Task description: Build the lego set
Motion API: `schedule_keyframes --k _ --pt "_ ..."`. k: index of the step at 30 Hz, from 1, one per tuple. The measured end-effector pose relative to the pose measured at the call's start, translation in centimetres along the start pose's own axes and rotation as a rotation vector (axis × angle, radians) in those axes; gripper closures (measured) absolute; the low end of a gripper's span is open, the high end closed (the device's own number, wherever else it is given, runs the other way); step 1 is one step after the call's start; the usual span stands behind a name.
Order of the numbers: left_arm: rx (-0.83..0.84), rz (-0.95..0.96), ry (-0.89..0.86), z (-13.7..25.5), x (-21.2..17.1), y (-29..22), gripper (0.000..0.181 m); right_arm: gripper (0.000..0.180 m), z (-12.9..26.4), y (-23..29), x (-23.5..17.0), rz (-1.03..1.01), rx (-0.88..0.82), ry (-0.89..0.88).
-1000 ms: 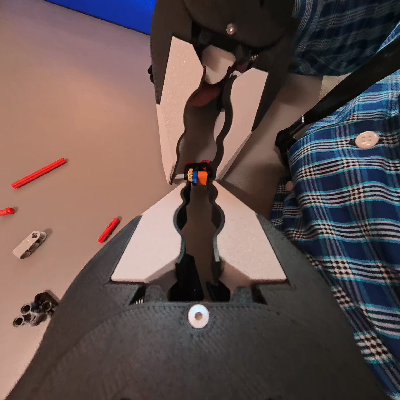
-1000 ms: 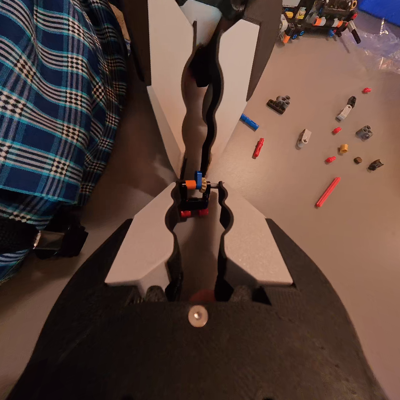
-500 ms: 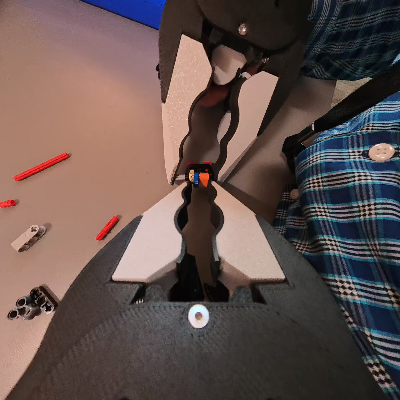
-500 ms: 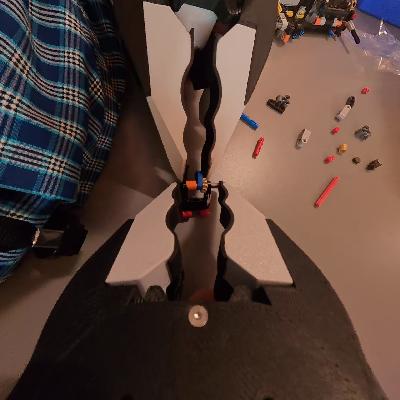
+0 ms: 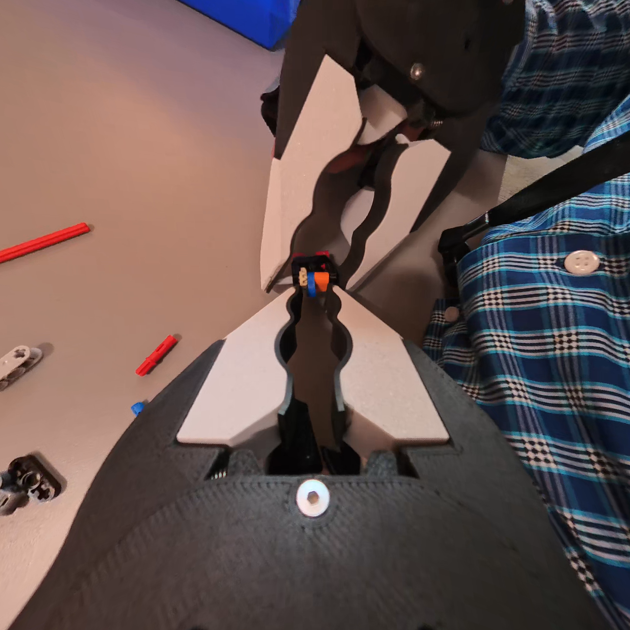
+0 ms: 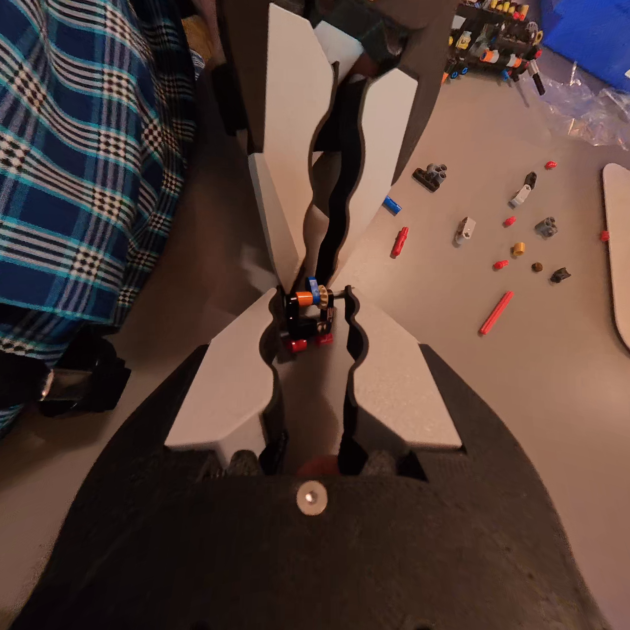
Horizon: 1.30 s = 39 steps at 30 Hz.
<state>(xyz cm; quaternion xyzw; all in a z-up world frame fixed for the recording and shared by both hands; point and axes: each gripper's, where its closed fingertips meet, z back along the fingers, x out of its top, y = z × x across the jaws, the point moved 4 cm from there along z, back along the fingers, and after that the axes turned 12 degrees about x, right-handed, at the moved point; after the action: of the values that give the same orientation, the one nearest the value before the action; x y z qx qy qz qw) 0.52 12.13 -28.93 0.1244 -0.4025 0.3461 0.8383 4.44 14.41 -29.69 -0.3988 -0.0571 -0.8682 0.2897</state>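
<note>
A small lego assembly (image 6: 306, 315) has a black frame, two red pins, and an orange bush, blue piece and tan gear on one axle. It hangs above the table between my two grippers, which meet tip to tip. My right gripper (image 6: 312, 295) is shut on it, its fingertips against the frame and the axle end. My left gripper (image 5: 313, 295) comes from the opposite side, nearly closed, with its tips around the bush, blue piece and gear of the assembly (image 5: 313, 278). In the right wrist view the left gripper (image 6: 312, 276) stands above the assembly.
Loose parts lie on the table: a long red axle (image 6: 496, 313), red pin (image 6: 399, 241), blue pin (image 6: 391, 205), dark connector (image 6: 430, 175), grey beam (image 5: 17, 361). A part-built model (image 6: 494, 51) and plastic bag (image 6: 586, 112) sit far right. A plaid-shirted person (image 5: 545, 375) is close. Only a small space, under 4 cm, lies between the two pairs of fingers. It is some 30 cm from my right tips to the part-built model (image 6: 494, 51).
Both grippers stay closed on the assembly. The pair has shifted and tilted a little, and a white board edge has come into the right wrist view.
</note>
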Motion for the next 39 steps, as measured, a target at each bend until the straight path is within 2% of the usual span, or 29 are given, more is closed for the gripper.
schedule_keyframes --k 8,19,24,30,34,37,39 --pt "-0.013 0.02 0.004 0.0 0.0 0.1 0.169 0.149 0.0 -0.1 -0.1 0.021 -0.013 -0.004" --pt "-0.023 -0.007 0.031 -0.2 -0.3 0.0 0.168 0.142 0.8 -0.1 -0.1 -0.133 0.189 -0.06" --pt "-0.01 -0.019 0.042 -0.3 -0.4 0.4 0.169 0.159 1.0 -0.2 0.4 -0.14 0.235 -0.083" --pt "-0.02 -0.033 0.047 -0.3 -0.5 0.2 0.169 0.145 1.5 -0.9 -0.2 -0.164 0.223 -0.051" --pt "-0.013 -0.045 0.053 -0.3 -0.6 0.2 0.169 0.14 1.1 -1.2 -0.3 -0.166 0.277 -0.008" --pt "-0.007 -0.044 0.054 -0.3 -0.6 0.4 0.169 0.15 0.8 -1.0 -0.1 -0.166 0.33 -0.013" --pt "-0.006 -0.049 0.058 -0.3 -0.7 0.4 0.169 0.15 0.7 -1.0 -0.2 -0.167 0.341 -0.012"
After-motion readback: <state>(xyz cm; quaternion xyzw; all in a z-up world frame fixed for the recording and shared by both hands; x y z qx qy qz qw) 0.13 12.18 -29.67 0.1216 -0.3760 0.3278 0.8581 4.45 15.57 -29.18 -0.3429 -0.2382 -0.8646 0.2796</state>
